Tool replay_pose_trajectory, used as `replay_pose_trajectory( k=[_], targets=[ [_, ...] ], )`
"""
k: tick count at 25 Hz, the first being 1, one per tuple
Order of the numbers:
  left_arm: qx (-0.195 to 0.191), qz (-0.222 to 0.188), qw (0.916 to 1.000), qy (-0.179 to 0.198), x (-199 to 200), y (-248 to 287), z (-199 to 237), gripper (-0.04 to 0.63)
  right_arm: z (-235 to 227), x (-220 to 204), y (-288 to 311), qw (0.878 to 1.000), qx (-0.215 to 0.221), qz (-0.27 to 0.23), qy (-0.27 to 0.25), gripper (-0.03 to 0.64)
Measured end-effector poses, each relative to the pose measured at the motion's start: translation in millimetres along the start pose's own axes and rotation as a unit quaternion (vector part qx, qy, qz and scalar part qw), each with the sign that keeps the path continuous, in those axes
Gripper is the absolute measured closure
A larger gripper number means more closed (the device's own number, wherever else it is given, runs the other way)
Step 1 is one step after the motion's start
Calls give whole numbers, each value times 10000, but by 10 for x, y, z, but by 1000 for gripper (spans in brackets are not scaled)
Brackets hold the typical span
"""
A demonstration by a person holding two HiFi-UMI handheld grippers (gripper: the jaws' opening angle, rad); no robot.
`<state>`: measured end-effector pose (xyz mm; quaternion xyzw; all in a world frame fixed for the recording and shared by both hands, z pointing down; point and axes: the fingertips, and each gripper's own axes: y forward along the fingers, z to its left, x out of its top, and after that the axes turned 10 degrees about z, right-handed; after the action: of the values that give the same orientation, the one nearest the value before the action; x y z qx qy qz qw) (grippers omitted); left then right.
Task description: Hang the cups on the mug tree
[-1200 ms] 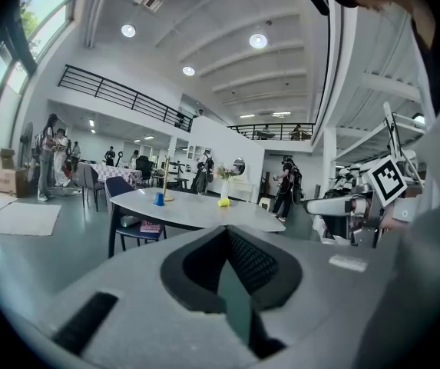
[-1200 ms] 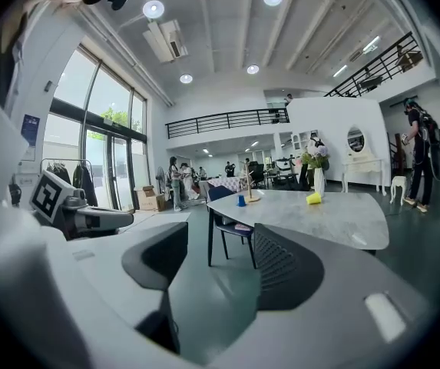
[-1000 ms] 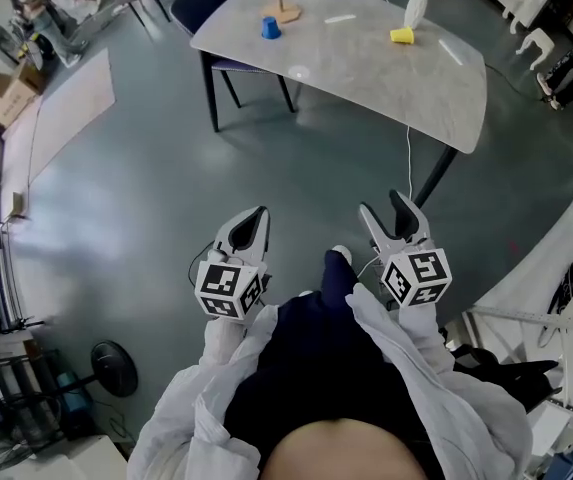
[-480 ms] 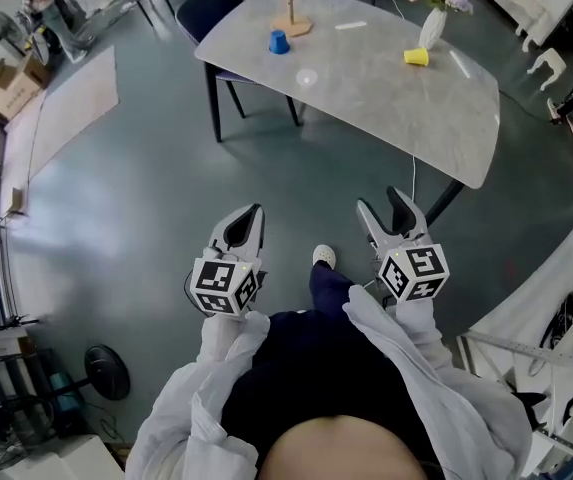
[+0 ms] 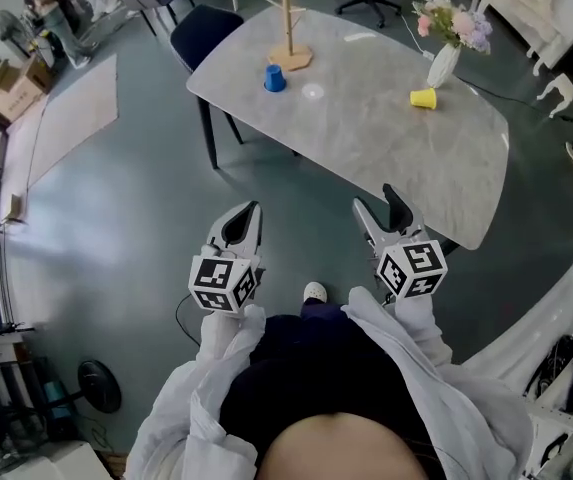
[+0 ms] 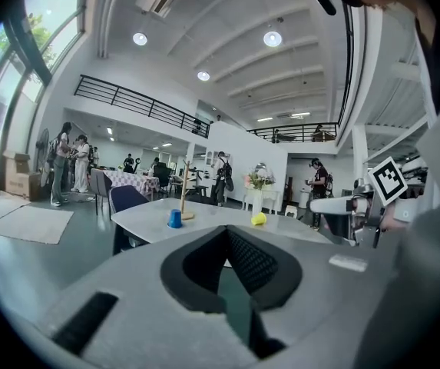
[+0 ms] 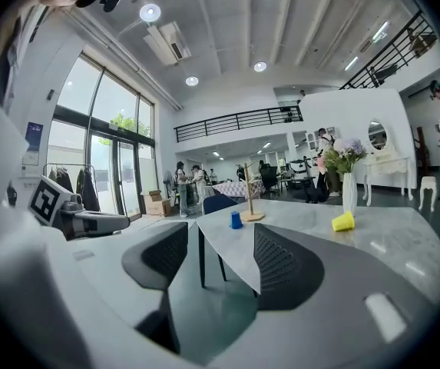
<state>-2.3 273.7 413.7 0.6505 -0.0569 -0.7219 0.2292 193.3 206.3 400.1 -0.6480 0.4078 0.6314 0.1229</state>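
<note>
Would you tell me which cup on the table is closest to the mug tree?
The blue cup, right beside the mug tree; the yellow cup sits far off, next to the flower vase.

large open studio hall, mezzanine railing (image 6: 139, 102), tall windows (image 7: 100, 129), grey floor (image 5: 116, 228), marble table (image 5: 366, 118), cardboard boxes (image 5: 16, 86)

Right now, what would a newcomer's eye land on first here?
The two marker-cubed tools held out in front: left gripper and right gripper. Beyond them a grey table bears a blue cup beside a bare wooden mug tree, and a yellow cup by a vase of flowers.
</note>
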Motion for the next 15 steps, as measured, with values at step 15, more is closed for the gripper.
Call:
replay_pose_trajectory(
  k=[15],
  targets=[
    [39,246,9995,-195,5,726,255,593,-459,21,721,9992,213,285,204,351]
  ],
)
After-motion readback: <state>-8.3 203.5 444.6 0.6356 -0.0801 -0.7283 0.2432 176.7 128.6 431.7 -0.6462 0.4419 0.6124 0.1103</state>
